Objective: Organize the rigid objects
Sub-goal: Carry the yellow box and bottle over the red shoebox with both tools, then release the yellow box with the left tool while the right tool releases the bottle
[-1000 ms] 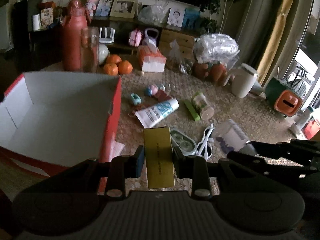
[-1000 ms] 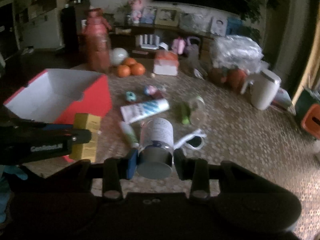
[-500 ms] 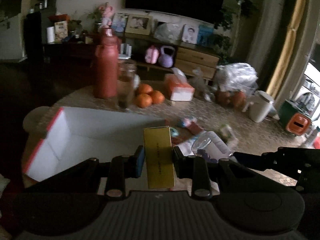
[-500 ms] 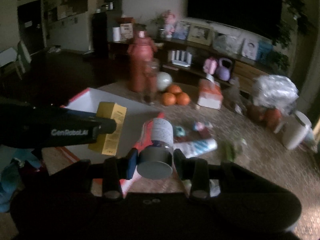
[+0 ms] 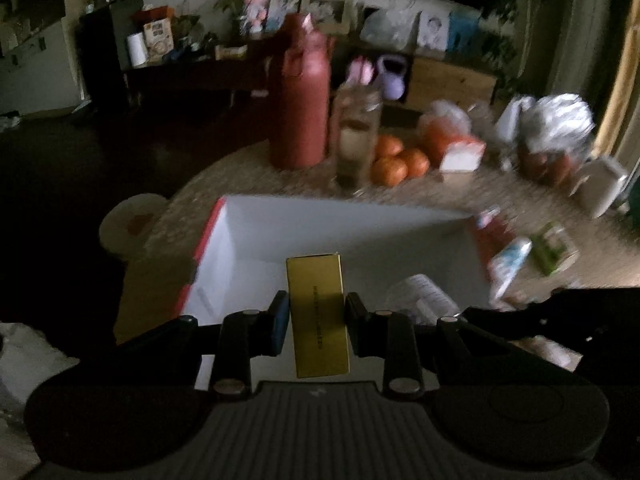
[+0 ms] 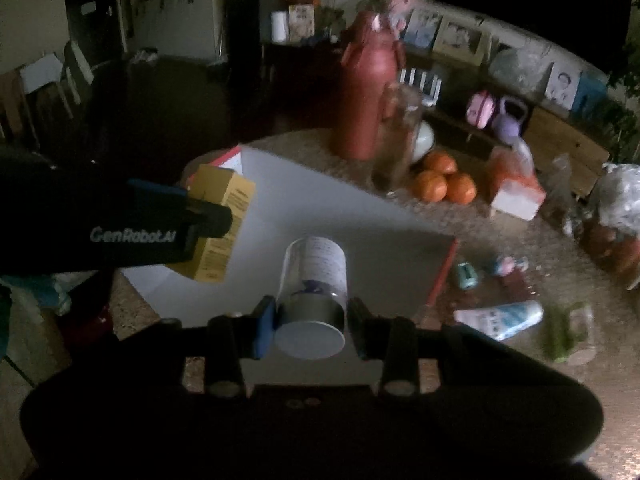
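The left gripper (image 5: 316,322) pinches a slim yellow carton (image 5: 318,316) between its pads, the carton's long axis running forward along the fingers and tipped downward. The right gripper (image 6: 311,322) is clamped on a small cylindrical jar (image 6: 312,280) with a pale lid facing the camera and a printed label, its axis likewise pointing ahead and down. Both jaws stand narrow, closed just to the width of what they carry. Directly below and in front of both sits the open red box (image 5: 400,216) with its white inside, mouth upward; the carton hangs over its near part and toward its left wall, the jar over its near edge more toward the right. In the right wrist view the left gripper (image 6: 208,212) seems the deeper of the two over the opening, so I judge the carton the likelier first drop. Further out on the table lie a tube (image 6: 500,314), small toys, oranges (image 6: 444,184) and a tall red flask (image 5: 304,120).
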The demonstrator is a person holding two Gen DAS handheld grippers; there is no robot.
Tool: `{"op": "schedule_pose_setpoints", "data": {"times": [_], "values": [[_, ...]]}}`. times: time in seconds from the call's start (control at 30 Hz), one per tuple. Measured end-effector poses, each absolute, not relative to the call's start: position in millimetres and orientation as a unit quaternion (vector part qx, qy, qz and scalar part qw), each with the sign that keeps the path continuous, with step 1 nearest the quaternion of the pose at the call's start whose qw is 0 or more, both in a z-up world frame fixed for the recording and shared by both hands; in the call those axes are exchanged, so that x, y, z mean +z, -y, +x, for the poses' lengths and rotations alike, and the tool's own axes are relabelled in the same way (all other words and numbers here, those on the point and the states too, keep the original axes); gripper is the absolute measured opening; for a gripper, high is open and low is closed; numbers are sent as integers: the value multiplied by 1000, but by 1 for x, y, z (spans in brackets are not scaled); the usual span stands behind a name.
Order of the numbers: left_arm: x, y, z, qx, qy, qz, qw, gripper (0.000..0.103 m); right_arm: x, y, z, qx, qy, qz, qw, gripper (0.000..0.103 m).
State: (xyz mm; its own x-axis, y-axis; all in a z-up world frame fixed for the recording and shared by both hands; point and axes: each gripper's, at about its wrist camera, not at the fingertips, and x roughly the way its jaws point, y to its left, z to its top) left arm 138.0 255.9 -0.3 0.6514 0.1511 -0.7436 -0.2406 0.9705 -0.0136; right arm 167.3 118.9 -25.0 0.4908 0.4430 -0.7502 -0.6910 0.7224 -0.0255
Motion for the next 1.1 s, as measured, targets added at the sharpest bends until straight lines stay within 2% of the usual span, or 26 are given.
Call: {"op": "schedule_pose_setpoints", "data": {"times": [0.43,0.9,0.97,1.1], "values": [[-61,-294,169,129,-484,-27,865,29,-75,-178,183,331,-428,-203,816,38],[-81,-302,183,121,-516,6,848,28,-114,-192,206,312,-506,-206,778,38],[-81,-301,183,121,-517,3,847,28,-112,-193,205,315,-501,-211,778,41],[-79,-300,182,120,-514,-4,849,28,-109,-192,205,322,-494,-204,781,60]]}}
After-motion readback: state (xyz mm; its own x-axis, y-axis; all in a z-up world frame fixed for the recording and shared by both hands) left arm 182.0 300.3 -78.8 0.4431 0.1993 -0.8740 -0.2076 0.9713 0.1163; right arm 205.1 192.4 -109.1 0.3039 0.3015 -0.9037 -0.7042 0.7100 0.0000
